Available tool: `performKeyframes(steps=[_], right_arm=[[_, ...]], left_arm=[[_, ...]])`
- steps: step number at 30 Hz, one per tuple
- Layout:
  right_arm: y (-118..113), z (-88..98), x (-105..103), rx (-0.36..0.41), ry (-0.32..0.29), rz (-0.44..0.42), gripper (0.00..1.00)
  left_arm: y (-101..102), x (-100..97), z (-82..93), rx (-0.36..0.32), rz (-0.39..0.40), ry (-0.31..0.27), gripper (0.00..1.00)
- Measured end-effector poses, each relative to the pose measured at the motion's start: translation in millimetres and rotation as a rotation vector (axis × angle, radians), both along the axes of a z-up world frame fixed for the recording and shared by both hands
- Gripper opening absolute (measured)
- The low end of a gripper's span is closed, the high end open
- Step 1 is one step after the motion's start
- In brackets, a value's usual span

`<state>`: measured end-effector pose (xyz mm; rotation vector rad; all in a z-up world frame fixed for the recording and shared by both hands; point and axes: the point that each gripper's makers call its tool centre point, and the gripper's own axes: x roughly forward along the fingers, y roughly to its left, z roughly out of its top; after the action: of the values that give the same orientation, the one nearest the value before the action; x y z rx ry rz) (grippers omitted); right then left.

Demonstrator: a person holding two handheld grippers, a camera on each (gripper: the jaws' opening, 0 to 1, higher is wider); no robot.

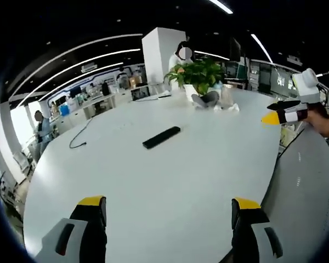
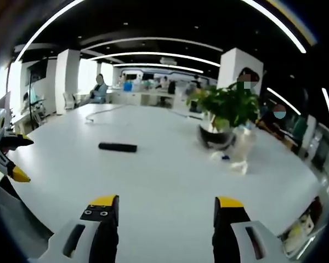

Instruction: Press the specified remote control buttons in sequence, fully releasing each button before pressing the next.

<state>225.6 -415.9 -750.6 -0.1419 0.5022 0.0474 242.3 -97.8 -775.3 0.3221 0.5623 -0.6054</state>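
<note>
A black remote control (image 1: 161, 137) lies flat on the big white round table (image 1: 153, 181); the right gripper view has the remote (image 2: 117, 147) left of centre on the table (image 2: 164, 181). My left gripper (image 1: 170, 205) stands open over the near table edge, well short of the remote, nothing between its jaws. My right gripper (image 2: 165, 204) is open too, above the table and apart from the remote. That right gripper (image 1: 279, 114) shows at the right of the left gripper view, held by a hand. The left gripper (image 2: 13, 159) shows at the left edge of the right gripper view.
A potted green plant (image 1: 200, 76) with a clear plastic bag (image 1: 226, 101) beside it stands at the table's far side. A black cable (image 1: 79, 137) trails on the table's left part. People sit beyond the table, with desks and white pillars behind.
</note>
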Motion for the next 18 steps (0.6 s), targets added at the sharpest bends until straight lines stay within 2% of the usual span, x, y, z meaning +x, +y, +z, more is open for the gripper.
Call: performKeyframes(steps=[4,7,11,15,18], right_arm=[[0,-1.8,0,-0.003,0.009,-0.001,0.67],[1,-7.6,-2,-0.021,0.042,0.011,0.64],[1,-5.4,-1,-0.021,0.031,0.011,0.64],[0,-5.2,-2,-0.010,0.031,0.003,0.62],[1,-5.9,-2,0.003,0.036,0.005,0.56]], left_arm=[[2,8.7,-2.2,0.020,-0.020,0.012,0.98],[3,14.6,-4.5,0.028,-0.024,0.028,0.98],[0,22.8,-4.9,0.035,-0.047,0.045,0.99],[-5,33.6,-3.5,0.004,-0.047,0.082,0.99],[-9,46.6,2.8,-0.006,-0.050,0.064,0.99]])
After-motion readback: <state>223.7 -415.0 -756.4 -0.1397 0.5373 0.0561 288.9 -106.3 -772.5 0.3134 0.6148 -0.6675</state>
